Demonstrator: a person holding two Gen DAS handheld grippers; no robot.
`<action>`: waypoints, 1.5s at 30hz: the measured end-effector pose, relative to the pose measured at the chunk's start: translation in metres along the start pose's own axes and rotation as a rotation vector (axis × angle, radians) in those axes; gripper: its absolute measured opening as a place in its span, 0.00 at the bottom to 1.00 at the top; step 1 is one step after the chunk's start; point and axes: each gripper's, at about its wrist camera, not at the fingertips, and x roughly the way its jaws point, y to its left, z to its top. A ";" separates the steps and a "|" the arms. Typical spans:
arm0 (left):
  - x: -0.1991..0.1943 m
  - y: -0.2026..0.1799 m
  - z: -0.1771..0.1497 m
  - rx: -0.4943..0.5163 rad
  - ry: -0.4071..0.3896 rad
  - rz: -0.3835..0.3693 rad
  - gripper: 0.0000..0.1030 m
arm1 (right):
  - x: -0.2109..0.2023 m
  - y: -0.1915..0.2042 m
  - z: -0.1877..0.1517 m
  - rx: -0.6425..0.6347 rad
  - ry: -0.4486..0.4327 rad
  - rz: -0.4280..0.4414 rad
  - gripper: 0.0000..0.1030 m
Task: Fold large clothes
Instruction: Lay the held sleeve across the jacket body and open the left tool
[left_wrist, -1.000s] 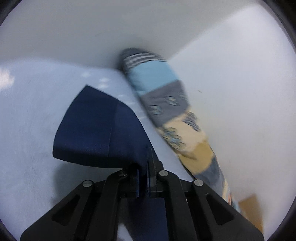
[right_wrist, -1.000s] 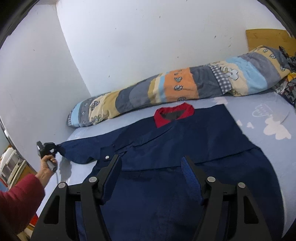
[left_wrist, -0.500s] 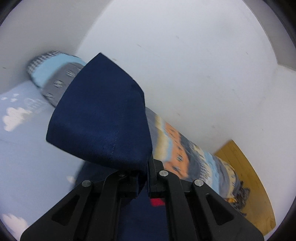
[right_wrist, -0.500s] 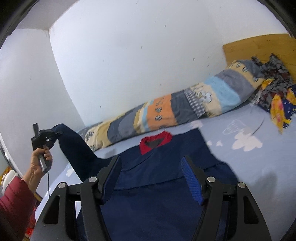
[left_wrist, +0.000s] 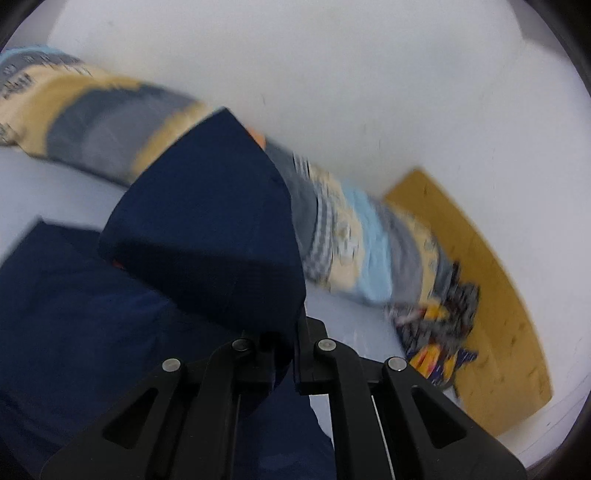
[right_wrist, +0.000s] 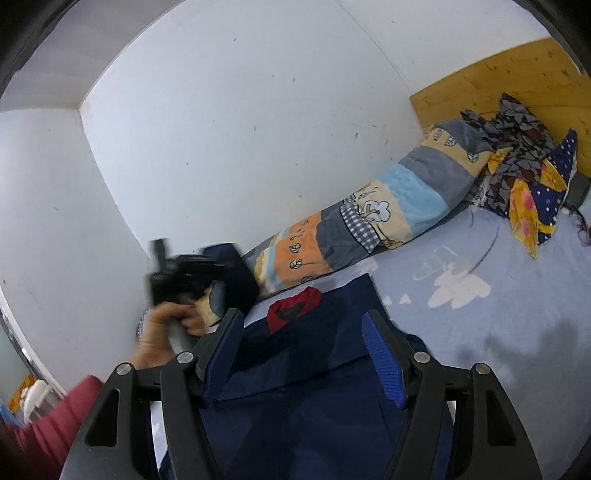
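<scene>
Bed (right_wrist: 517, 295) with pale blue cloud-print sheet, set against white walls, wooden headboard (right_wrist: 491, 74) at the far right end

Patchwork bolster (right_wrist: 369, 221) laid along the bed's far edge against the wall; heap of patterned cloth (right_wrist: 524, 184) piled in the far right corner by the headboard

Navy jacket (right_wrist: 314, 369) spread flat over the near half of the bed, red collar lining (right_wrist: 291, 306) turned toward the far edge, body running down toward the near edge under the right-hand tool

One sleeve (left_wrist: 214, 229) lifted clear of the sheet, cuff end bunched and draped over the left gripper (left_wrist: 291, 343), fingers pressed together and pinching the sleeve cloth; seen from the right wrist view up above the jacket's left shoulder, carried by a hand (right_wrist: 166, 321) in a red sleeve (right_wrist: 55, 424)

Right gripper (right_wrist: 303, 354) spread wide, blue pads clear of the fabric, nothing between them, hovering over the chest of the jacket

Handling, as a judgement: soft, limp woven cloth, moderately heavy for clothing, no stiffness to hold a shape, likely to sag and trail from any single pinch; not fragile, not slippery against ribbed pads. Best holds probably at seams and doubled edges, such as cuff, shoulder seam, hem corner, where layers give the pads bulk to bite. Sleeve probably meant to be laid across the chest; risk of dragging the body askew on the sheet if pulled too far
</scene>
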 end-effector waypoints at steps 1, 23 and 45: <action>0.018 -0.007 -0.015 0.011 0.031 0.016 0.03 | -0.001 -0.002 0.000 0.002 0.000 -0.001 0.67; 0.109 -0.072 -0.152 0.388 0.389 0.144 0.68 | 0.007 -0.002 -0.003 0.056 0.015 0.023 0.67; -0.107 0.214 -0.058 0.098 0.074 0.618 0.70 | 0.029 -0.005 -0.011 0.090 0.091 -0.107 0.67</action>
